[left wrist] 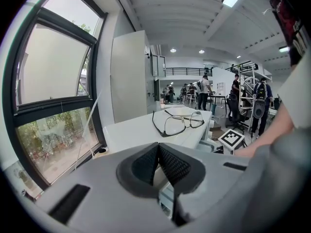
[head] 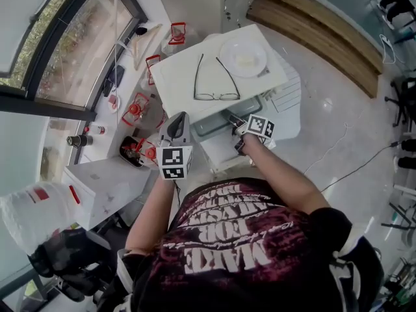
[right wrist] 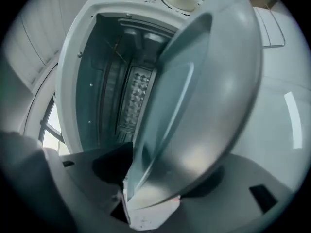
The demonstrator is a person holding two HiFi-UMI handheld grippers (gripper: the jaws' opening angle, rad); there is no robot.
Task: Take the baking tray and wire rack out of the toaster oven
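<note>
One item looks out already, the wire rack (head: pixel 286 96) beside the toaster oven (head: pixel 175 77); the baking tray (right wrist: pixel 204 91) is halfway out, rim between the right gripper's (right wrist: pixel 143 193) parted jaws (unpinched).

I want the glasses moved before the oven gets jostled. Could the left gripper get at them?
Probably yes. The left gripper hovers empty beside the oven, and the glasses lie in the open on its top with nothing between. Its jaws are shut, so they would have to open first.
</note>
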